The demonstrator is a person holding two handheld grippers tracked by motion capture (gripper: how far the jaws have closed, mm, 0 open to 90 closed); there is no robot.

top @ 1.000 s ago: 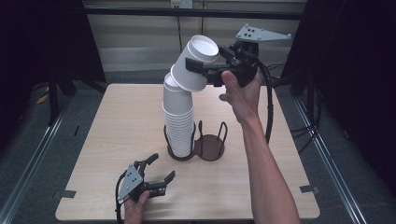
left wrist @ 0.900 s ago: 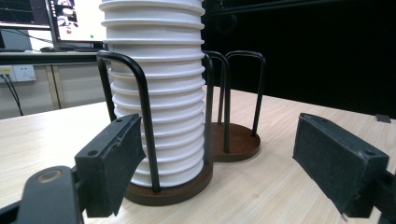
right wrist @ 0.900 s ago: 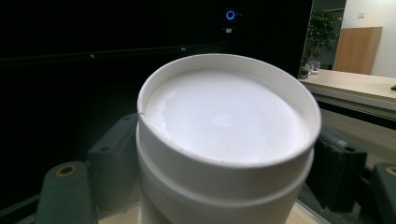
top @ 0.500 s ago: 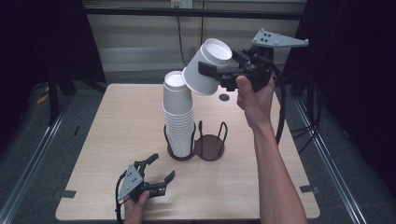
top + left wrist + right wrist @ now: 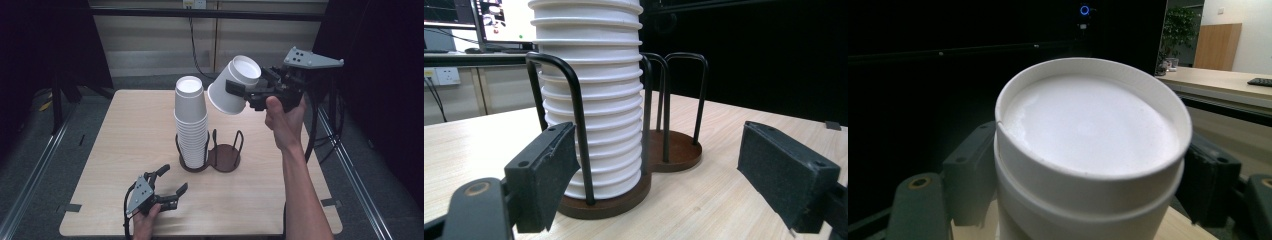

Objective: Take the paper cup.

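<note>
Right gripper (image 5: 241,90) clamps a white cup (image 5: 225,98), tilted, in the air at 1 o'clock of the cup stack (image 5: 190,120). The stack fills the left ring of the wire holder (image 5: 226,158); the right ring is free. Left gripper (image 5: 175,179), jaws wide and holding nothing, rests at 7 o'clock near the table (image 5: 125,125) edge.

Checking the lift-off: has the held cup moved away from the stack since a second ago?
Yes. The cup in the right gripper moved rightward, clear of the stack.
</note>
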